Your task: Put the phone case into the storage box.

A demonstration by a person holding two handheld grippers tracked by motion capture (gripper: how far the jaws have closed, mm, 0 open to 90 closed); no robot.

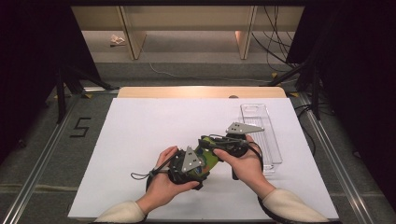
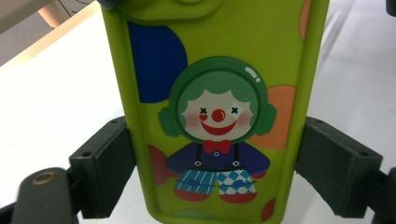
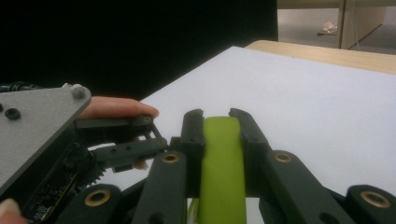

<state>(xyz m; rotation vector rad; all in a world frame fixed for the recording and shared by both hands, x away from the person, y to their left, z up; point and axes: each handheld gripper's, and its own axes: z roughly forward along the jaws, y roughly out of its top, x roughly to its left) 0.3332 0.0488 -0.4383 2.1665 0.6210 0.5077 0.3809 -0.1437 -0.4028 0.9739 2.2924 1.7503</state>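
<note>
Lime-green phone case printed with a clown and coloured dots, pinched across its width between the left gripper pads, its thin edge clamped by the right gripper, clown visible only from the left gripper view.

From my remote seat I see a white sheet covering a pale wooden table. Grey carpet floor surrounds it, a taped "5" at nine o'clock. At twelve o'clock stand wooden furniture legs; cables trail at one.
</note>
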